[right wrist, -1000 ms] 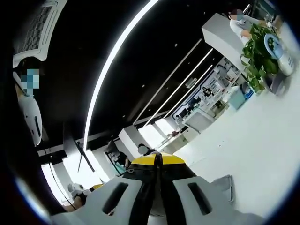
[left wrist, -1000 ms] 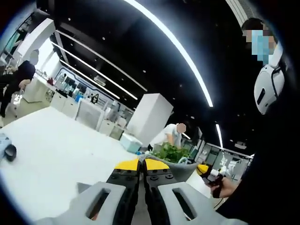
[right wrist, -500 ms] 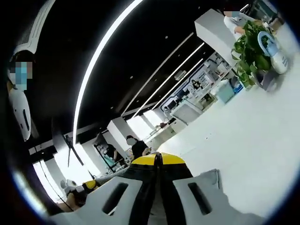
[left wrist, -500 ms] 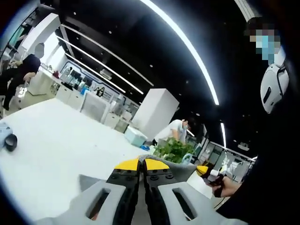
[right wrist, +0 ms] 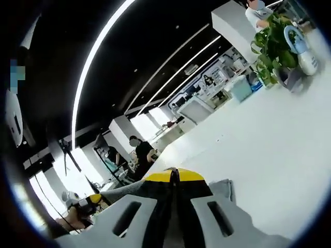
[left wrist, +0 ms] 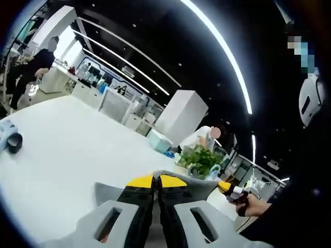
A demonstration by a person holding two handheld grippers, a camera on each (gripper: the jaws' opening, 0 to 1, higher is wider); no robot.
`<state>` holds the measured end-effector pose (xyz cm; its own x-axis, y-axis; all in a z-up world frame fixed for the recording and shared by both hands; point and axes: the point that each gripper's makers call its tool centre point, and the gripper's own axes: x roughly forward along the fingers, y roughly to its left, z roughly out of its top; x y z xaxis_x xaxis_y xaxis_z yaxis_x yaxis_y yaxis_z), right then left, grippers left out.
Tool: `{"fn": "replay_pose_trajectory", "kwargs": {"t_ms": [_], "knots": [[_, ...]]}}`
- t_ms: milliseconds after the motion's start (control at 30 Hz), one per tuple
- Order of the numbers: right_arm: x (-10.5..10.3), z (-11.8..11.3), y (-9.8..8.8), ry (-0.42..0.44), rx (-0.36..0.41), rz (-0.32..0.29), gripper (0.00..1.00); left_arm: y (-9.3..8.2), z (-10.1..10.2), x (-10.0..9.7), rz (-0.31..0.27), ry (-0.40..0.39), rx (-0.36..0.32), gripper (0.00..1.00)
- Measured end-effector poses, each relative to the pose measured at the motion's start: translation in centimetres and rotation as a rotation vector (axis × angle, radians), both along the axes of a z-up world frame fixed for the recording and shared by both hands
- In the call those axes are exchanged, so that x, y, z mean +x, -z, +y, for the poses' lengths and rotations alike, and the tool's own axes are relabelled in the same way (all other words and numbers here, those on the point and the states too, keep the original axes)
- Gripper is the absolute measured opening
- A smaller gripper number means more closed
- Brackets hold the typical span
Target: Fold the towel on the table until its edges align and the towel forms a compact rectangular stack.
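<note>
A grey towel point(left wrist: 105, 191) hangs lifted over the white table point(left wrist: 67, 155). Its edge is pinched in my left gripper point(left wrist: 156, 180), whose yellow-tipped jaws are pressed together. Grey cloth spreads to both sides of those jaws. My right gripper point(left wrist: 231, 192) comes in at the right, held in a hand. In the right gripper view, my right gripper point(right wrist: 175, 175) is shut on the same towel point(right wrist: 225, 189), above the table point(right wrist: 269, 139). The left gripper point(right wrist: 93, 199) peeks in at the lower left. The towel's hanging part is hidden below both pairs of jaws.
A potted green plant point(left wrist: 199, 161) and a teal box point(left wrist: 160, 140) stand at the table's far side. A small dark round object point(left wrist: 14, 142) lies at the left edge. In the right gripper view the plant point(right wrist: 269, 49) stands beside a white vessel point(right wrist: 306, 54). People stand at distant counters.
Both cameras have tipped downward, so more of the table shows and less of the ceiling. The jaws of both grippers stay closed on the towel's edge.
</note>
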<state>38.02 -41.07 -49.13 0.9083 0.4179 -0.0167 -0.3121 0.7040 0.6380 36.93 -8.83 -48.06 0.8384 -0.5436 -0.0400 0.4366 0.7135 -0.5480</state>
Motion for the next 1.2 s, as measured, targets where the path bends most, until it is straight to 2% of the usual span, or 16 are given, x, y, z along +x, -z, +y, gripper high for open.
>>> {"fn": "replay_pose_trajectory", "kwargs": {"t_ms": [267, 633, 833, 1200], "knots": [[1.5, 0.0, 2.1, 0.007, -0.007, 0.072, 0.00, 1.5, -0.4, 1.9, 0.037, 0.018, 0.009, 0.02], [3.7, -0.1, 5.6, 0.001, -0.025, 0.167, 0.00, 5.0, -0.4, 4.0, 0.129, 0.031, 0.040, 0.02], [5.1, -0.4, 7.0, -0.002, -0.025, 0.207, 0.00, 6.7, -0.2, 5.2, 0.164, 0.031, 0.075, 0.03], [7.1, -0.3, 9.2, -0.017, -0.032, 0.271, 0.00, 8.9, 0.0, 7.0, 0.213, 0.037, 0.094, 0.03]]}}
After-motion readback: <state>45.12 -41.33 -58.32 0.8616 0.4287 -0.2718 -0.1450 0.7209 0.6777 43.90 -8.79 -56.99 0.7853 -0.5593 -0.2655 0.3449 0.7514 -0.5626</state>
